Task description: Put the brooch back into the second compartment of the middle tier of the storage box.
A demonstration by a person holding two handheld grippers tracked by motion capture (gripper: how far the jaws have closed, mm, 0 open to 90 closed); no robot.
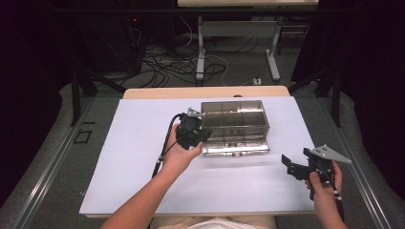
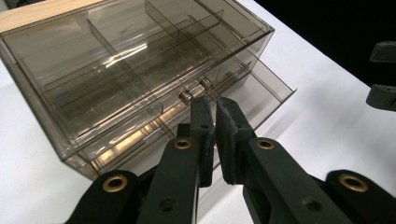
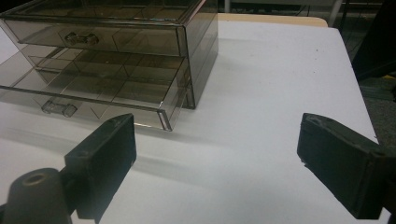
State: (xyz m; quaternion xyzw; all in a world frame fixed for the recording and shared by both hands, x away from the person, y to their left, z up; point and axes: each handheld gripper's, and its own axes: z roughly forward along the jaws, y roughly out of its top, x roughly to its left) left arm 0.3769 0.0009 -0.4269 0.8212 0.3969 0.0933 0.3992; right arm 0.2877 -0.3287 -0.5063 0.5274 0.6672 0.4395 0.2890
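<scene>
Your left gripper has its jaws pressed together on nothing, tips just short of the upper drawer's knob; your right gripper waits with jaws wide apart and empty, well off to the side. The smoky clear drawer box sits mid-table on the white mat. Its lower drawer stands pulled out, apparently empty; the upper drawer stays shut, so closing or opening seems left. No readable writing anywhere

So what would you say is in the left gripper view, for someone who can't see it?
The shut left claw points at a smoky see-through drawer box on a white table. Its tips are near the top drawer's small knob, and the bottom drawer is pulled partway out.
</scene>
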